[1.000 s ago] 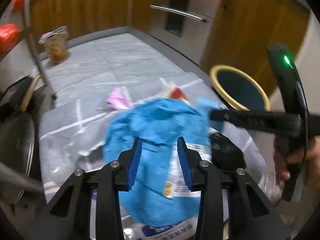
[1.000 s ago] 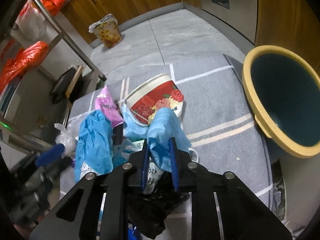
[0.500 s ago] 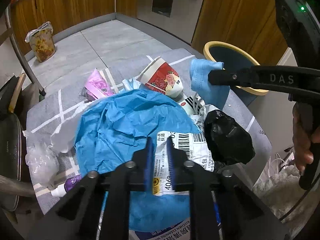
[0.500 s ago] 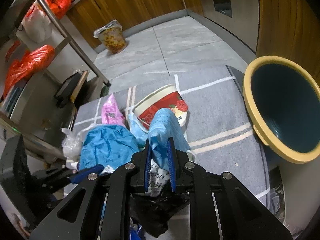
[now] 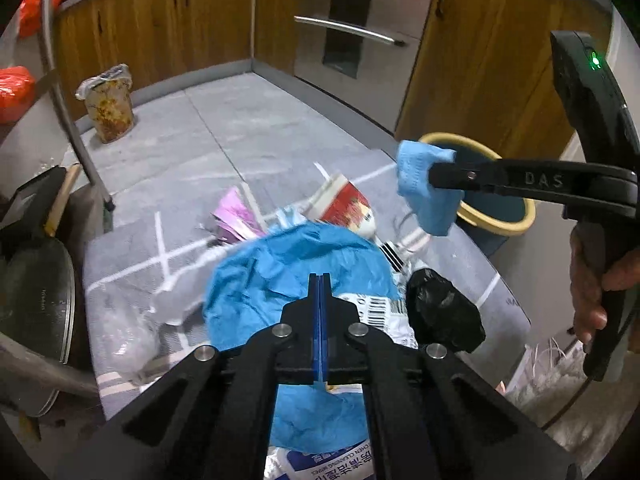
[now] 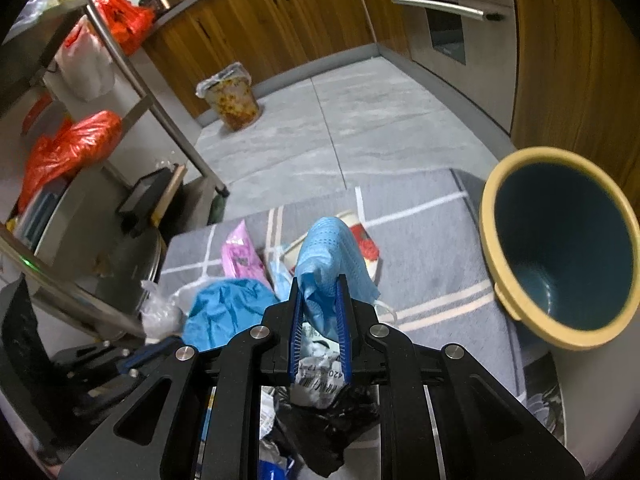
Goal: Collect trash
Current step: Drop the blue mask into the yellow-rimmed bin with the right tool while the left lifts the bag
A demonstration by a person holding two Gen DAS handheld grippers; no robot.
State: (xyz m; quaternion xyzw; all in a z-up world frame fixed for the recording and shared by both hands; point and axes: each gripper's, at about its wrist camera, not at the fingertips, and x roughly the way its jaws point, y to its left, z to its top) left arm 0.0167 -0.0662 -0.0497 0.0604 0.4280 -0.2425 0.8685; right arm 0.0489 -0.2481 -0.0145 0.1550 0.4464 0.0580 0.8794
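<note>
My right gripper (image 6: 320, 292) is shut on a light blue face mask (image 6: 328, 248) and holds it above the trash pile. From the left wrist, the mask (image 5: 420, 176) hangs in front of the yellow-rimmed teal bin (image 5: 516, 224). My left gripper (image 5: 320, 278) is shut, its pads pinching a fold of the crumpled blue plastic bag (image 5: 280, 276). Around that bag lie a red flowered paper cup (image 5: 344, 208), a pink wrapper (image 5: 236, 216), a black bag (image 5: 440, 312) and labelled white packaging. The bin (image 6: 492, 220) stands to the right of the pile, with nothing visible inside.
The trash lies on a grey cloth with white lines (image 5: 132, 248). A metal rack (image 6: 132, 76) with red bags stands left, a dark pan (image 5: 36, 300) beside it. A lined flowered waste bin (image 5: 108, 108) sits on the floor by wooden cabinets.
My left gripper's jaws have closed fully onto the blue plastic bag. The right gripper has risen with the mask, which hangs nearer the bin's opening than before.
</note>
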